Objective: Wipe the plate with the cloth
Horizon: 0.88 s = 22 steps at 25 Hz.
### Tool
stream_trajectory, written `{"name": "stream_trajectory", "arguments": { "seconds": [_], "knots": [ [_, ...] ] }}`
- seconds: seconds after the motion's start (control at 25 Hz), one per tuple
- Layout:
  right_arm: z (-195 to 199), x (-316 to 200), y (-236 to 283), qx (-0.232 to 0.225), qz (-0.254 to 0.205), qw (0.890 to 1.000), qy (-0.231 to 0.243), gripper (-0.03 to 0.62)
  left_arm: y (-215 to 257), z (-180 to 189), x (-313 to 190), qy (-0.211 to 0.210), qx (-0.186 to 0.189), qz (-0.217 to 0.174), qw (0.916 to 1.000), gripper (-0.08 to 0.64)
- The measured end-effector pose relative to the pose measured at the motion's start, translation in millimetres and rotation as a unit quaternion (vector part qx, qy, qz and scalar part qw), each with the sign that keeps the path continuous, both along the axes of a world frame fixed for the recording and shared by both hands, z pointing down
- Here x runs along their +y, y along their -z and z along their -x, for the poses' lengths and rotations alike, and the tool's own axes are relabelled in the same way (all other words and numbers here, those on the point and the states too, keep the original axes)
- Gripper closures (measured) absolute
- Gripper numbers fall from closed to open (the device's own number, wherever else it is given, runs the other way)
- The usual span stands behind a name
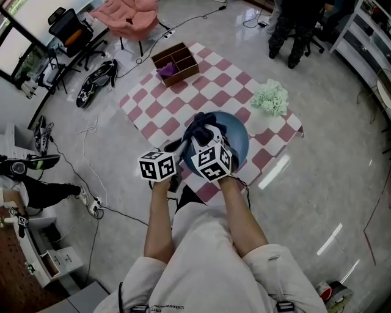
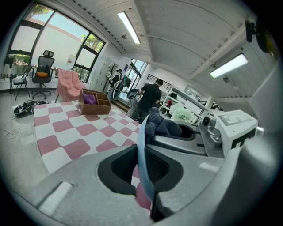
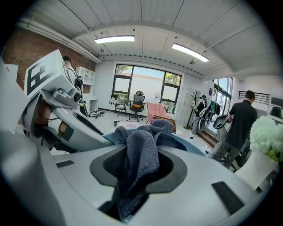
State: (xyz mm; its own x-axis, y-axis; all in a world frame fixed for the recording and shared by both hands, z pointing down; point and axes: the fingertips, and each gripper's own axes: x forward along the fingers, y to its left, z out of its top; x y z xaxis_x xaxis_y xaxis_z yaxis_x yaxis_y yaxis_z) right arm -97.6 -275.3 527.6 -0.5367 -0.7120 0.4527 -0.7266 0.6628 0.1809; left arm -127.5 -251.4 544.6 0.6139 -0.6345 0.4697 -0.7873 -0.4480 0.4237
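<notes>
In head view, plate [image 1: 242, 140] near half is hidden under cloth [image 1: 201, 122] & right gripper [image 3: 138, 174]. Beyond plate, a person [image 1: 293, 27] is cut off by top edge. Box [image 1: 185, 76] beyond-left of plate: purple thing [image 1: 166, 69] inside, too small to tell.

Count log.
- Grippers: two, the left gripper [image 2: 143, 165] and the right gripper [image 3: 139, 172].
- Marker cubes [image 1: 157, 166]: two, one per gripper.
- Plate [image 1: 239, 137]: one, blue.
- Cloth [image 1: 200, 125]: one, dark.
- Checked mat [image 1: 159, 101]: one.
- Wooden box [image 1: 177, 61]: one, with one purple item [image 1: 166, 70] inside (compartments could not be counted reliably).
- White vase [image 1: 259, 122]: one, holding one bunch of pale green flowers [image 1: 270, 98].
- Chairs: two, one pink chair [image 1: 128, 17] and one black office chair [image 1: 70, 27].
- Ceiling lights [image 3: 114, 39]: two lit strips in the right gripper view.
- Standing person in a black shirt [image 3: 241, 128]: one.
</notes>
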Motion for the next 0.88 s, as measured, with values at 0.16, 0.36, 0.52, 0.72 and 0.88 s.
{"name": "stream_trajectory", "arguments": {
  "seconds": [0.16,0.36,0.52,0.72,0.88],
  "knots": [
    [-6,-5,3,-0.005,-0.002,1.000,-0.009,0.465,1,-1,0,-0.005,0.003,0.000,1.0000,0.531],
    [-23,-14,5,-0.009,-0.012,0.999,-0.036,0.464,1,-4,-1,-0.017,0.005,0.001,0.9999,0.530],
    [-39,-21,1,-0.011,-0.008,0.998,-0.057,0.463,-2,-9,-2,-0.026,0.000,0.002,0.9997,0.529],
    [-57,-29,-4,-0.004,-0.005,0.997,-0.082,0.463,-6,-12,-5,-0.025,0.005,0.008,0.9997,0.529],
    [-69,-32,-11,0.000,0.002,0.995,-0.099,0.465,-9,-10,-6,-0.023,0.006,0.010,0.9997,0.529]
  ]
}}
